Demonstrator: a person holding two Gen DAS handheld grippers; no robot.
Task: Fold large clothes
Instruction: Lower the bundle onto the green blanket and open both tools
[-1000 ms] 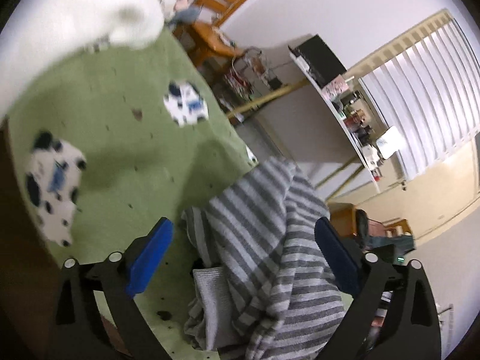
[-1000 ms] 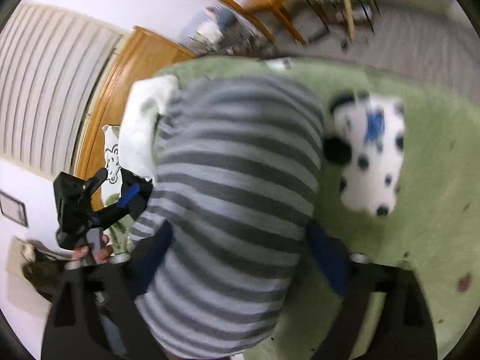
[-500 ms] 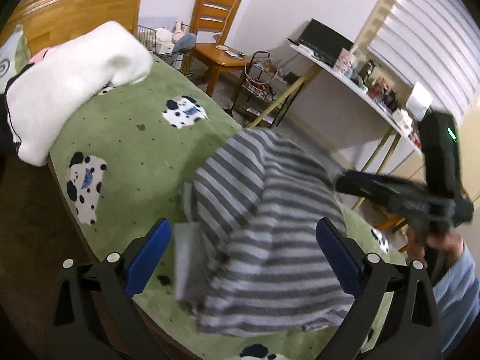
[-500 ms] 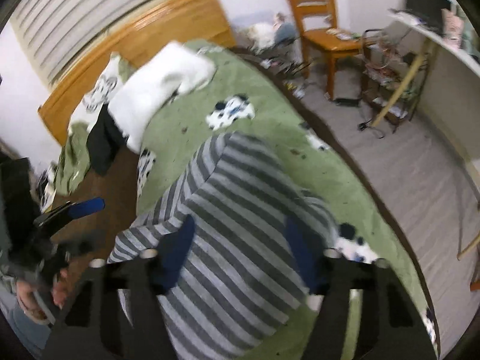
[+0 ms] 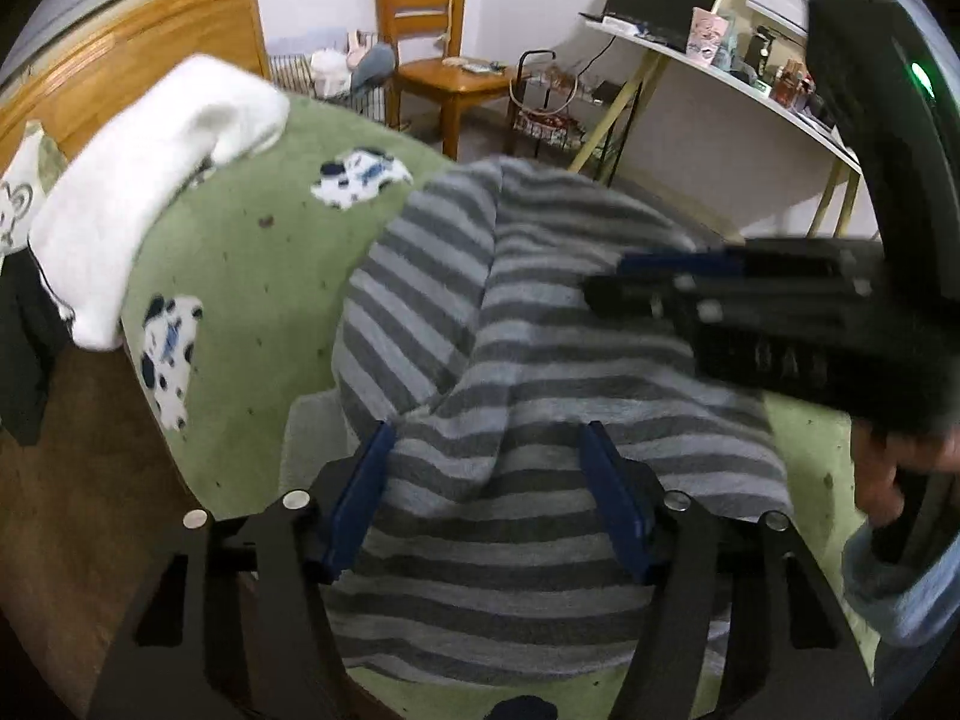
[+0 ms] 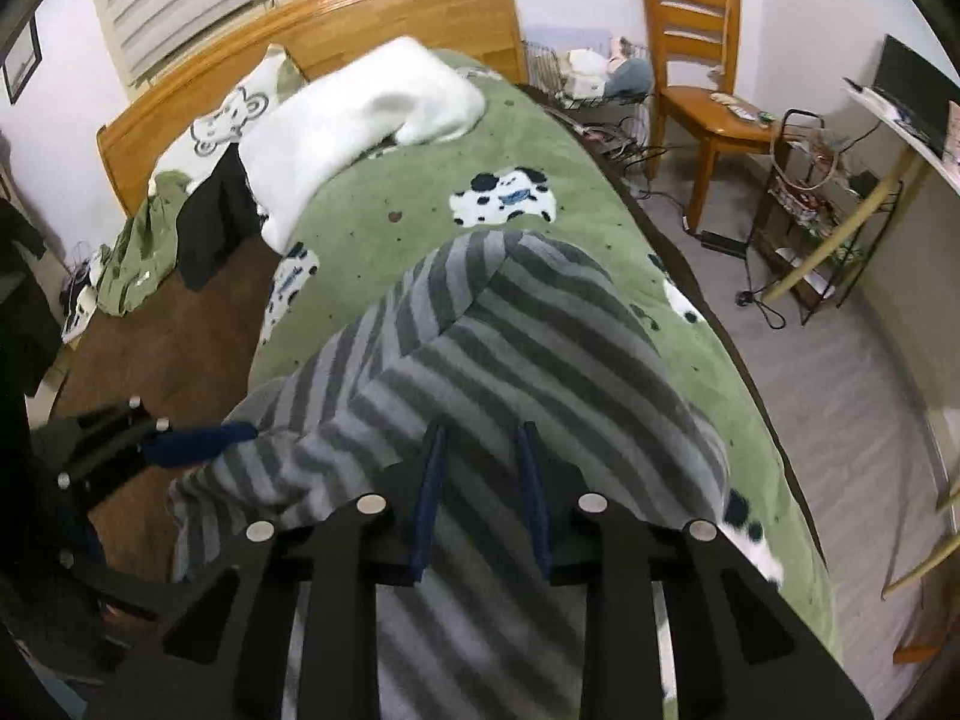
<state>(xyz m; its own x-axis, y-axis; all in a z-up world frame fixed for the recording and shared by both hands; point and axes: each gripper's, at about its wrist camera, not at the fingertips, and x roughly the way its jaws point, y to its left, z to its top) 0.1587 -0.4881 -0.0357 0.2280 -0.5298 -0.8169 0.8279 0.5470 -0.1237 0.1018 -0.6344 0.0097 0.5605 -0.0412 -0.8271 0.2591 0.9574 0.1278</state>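
Observation:
A grey striped garment [image 5: 528,324] lies bunched on the green bedspread [image 5: 240,252]; it also shows in the right wrist view [image 6: 510,348]. My left gripper [image 5: 489,480] has its blue pads apart with striped cloth lying between and over them. My right gripper [image 6: 480,480] has its pads closed to a narrow gap on a fold of the garment, near the bed's foot. The right gripper's body also shows at the right of the left wrist view [image 5: 780,312], over the garment. The left gripper shows at the left of the right wrist view [image 6: 180,444].
A white pillow [image 6: 360,120] lies near the wooden headboard [image 6: 312,36]. Dark and green clothes [image 6: 168,240] hang off the bed's left side. A wooden chair [image 6: 702,90], a wire rack [image 6: 810,198] and a desk [image 5: 720,78] stand to the right across grey floor.
Both grippers have come down low onto the garment near the bed's foot. The right pads have narrowed onto a fold. The left pads have moved closer together around the cloth.

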